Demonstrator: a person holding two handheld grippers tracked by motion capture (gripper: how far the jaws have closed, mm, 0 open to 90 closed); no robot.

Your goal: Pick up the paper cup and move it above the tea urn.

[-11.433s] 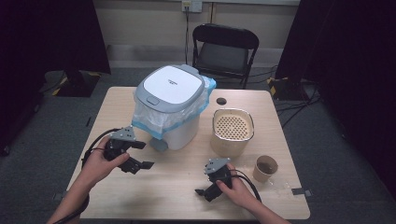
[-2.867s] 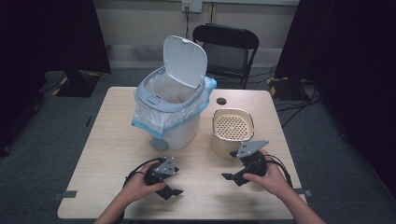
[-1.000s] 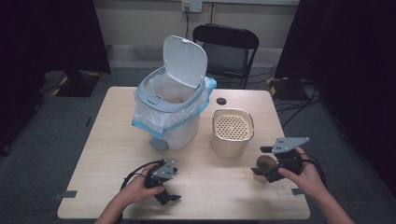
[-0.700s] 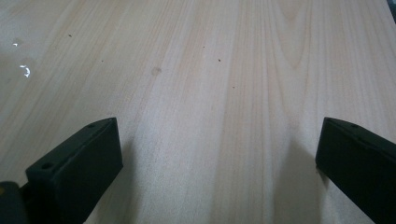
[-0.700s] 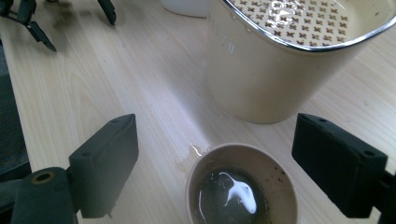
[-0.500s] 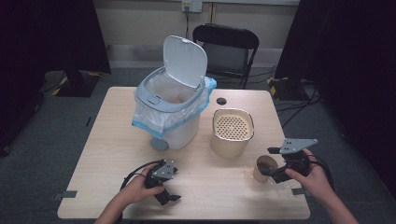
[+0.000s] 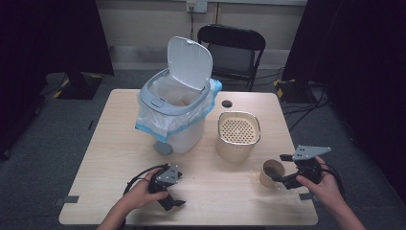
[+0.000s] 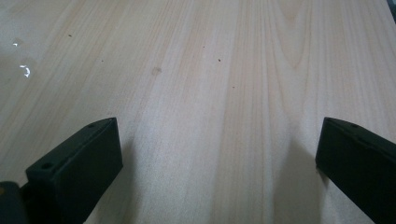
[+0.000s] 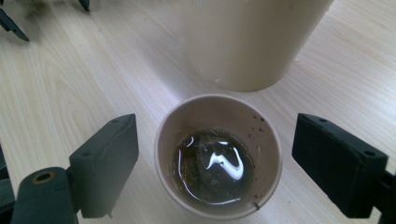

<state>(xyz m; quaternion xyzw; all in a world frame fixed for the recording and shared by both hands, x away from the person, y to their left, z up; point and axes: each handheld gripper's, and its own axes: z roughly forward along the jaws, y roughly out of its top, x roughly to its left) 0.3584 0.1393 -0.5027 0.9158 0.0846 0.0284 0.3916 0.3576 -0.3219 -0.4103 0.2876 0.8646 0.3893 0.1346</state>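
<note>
Right gripper view looks down into the paper cup (image 9: 218,156), dark liquid in its bottom, standing on the table (image 7: 115,143) just in front of the beige strainer pot (image 7: 238,135); the right gripper (image 9: 215,168) straddles it with jaws wide, not touching. The left gripper (image 8: 217,154) rests open on bare wood. I judge the grasp is underway: next, close gently and keep the cup upright

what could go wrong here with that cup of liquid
The paper cup holds dark liquid, and the right tool has its jaws open on either side of it; squeezing too hard could crush the thin wall and spill. The cup stands close to the beige strainer container, so a careless lift might bump it. Splashes could wet the table.
</note>
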